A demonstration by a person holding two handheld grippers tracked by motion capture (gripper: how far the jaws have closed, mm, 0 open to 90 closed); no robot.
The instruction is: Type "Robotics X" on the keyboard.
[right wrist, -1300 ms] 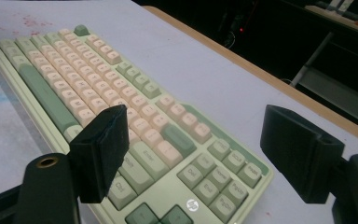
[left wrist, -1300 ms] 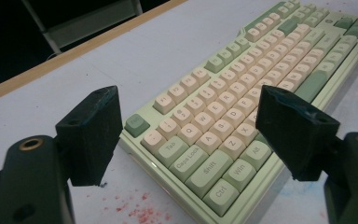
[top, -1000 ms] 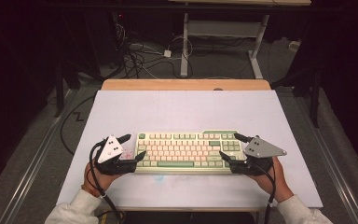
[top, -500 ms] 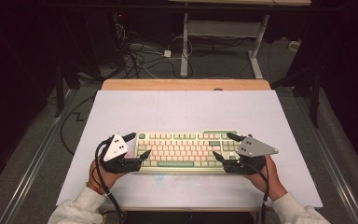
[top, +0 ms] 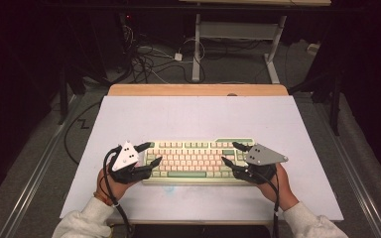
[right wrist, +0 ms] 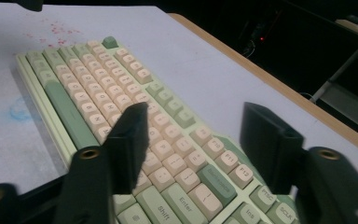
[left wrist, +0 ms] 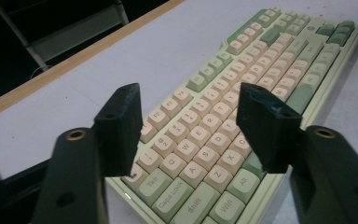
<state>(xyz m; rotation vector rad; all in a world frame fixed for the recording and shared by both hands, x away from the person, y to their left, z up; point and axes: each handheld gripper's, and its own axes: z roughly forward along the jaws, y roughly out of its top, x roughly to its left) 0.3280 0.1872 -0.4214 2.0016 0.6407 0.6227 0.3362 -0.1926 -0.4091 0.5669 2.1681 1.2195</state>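
Working both grippers at the keyboard's two ends, I read this:
Keyboard (top: 193, 161): flat on the white table (top: 188, 116), near its front edge, long side across.
Left gripper (top: 149, 154): my left hand (top: 110, 182) holds it low at the left end, pointing inward; jaws have just been closing, half apart above the keys, pressing nothing.
Right gripper (top: 231, 153): right hand (top: 276, 184) mirrors it at the right end; jaws also just narrowed, straddling the keys, no grip.

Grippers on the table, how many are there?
2: the left gripper at the keyboard's left end, the right gripper at its right end.
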